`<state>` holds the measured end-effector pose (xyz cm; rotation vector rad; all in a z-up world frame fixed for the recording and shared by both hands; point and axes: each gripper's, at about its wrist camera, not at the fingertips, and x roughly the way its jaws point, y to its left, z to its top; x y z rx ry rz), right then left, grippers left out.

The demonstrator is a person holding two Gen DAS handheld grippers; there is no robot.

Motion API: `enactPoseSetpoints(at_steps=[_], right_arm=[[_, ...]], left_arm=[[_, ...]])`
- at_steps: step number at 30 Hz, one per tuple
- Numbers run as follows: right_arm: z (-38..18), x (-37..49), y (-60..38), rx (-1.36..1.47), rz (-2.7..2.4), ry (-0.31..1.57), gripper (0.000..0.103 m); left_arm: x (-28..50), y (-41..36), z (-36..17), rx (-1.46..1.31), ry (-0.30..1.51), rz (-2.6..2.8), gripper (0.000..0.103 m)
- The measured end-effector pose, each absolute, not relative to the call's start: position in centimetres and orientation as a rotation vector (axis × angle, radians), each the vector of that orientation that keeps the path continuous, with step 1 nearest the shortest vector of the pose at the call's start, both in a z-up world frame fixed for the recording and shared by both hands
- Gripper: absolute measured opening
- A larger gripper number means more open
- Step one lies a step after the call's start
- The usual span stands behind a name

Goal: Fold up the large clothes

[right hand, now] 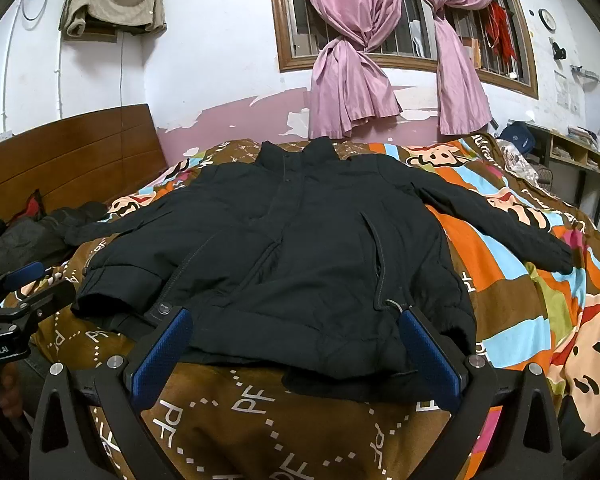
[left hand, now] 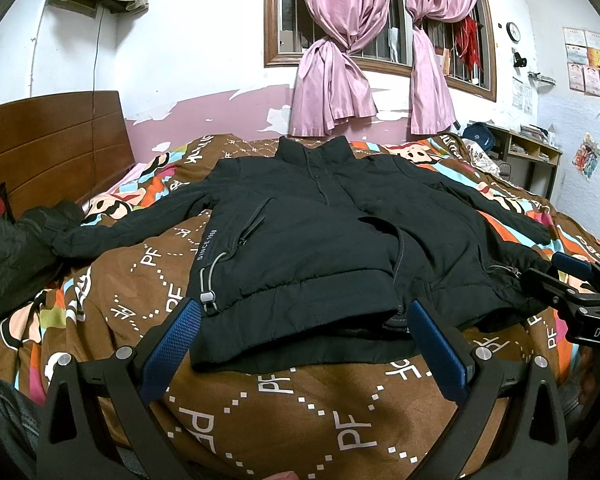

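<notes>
The black jacket [left hand: 300, 240] lies spread front-up across centre frame on the patterned bedspread [left hand: 260, 408], sleeves out. Both claws, left [left hand: 304, 344] and right [right hand: 296, 348], gape wide and empty at the hem. Best pinch both fabric layers together, folding sleeves inward first.

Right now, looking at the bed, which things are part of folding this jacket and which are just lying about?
Part of the job:
black jacket, spread flat on the bed
left gripper, open at the hem
right gripper, open at the hem

Lying about:
dark clothing by the headboard
pink curtains
blue cap
patterned quilt
</notes>
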<state>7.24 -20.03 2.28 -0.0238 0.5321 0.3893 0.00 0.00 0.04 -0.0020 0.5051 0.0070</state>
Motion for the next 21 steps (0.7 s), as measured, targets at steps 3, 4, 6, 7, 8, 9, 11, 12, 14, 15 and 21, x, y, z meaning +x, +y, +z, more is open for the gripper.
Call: enactPoseSetpoints(at_steps=[3,4,6,7,8,9,11,12,14,15,21], right_arm=[[2.2,7.3,-20.1,-0.024,0.389,0.532,0.103],[2.2,7.3,-20.1,-0.024,0.389,0.533,0.103],[2.4,7.3,-20.1,-0.024,0.39,0.534,0.103],[2.4,7.3,-20.1,-0.024,0.389,0.534,0.103],[2.4,7.3,-20.1,-0.024,0.389,0.534,0.103],[2.3,7.4,-20.1,-0.023,0.389,0.534,0.103],[2.4,7.4,-20.1,-0.023,0.39,0.535,0.103],[2.4,7.4,-20.1,-0.024,0.389,0.535,0.103],[2.4,7.4,-20.1,-0.024,0.388,0.536,0.103],[2.4,7.4,-20.1,-0.026,0.386,0.538,0.103],[1.2,7.7,-20.7,-0.026,0.366,0.585,0.103]], left_arm=[[0.0,0.0,0.0,-0.002,0.505,0.007,0.101],[0.0,0.0,0.0,-0.002,0.505,0.007,0.101],[0.0,0.0,0.0,-0.001,0.505,0.008,0.101],[0.0,0.0,0.0,-0.001,0.505,0.008,0.101],[0.0,0.0,0.0,-0.001,0.506,0.007,0.101],[0.0,0.0,0.0,-0.001,0.506,0.008,0.101],[0.0,0.0,0.0,-0.001,0.506,0.008,0.101],[0.0,0.0,0.0,-0.001,0.507,0.008,0.101],[0.0,0.0,0.0,0.0,0.506,0.008,0.101],[0.0,0.0,0.0,0.0,0.507,0.009,0.101],[0.3,0.4,-0.9,0.016,0.539,0.036,0.101]])
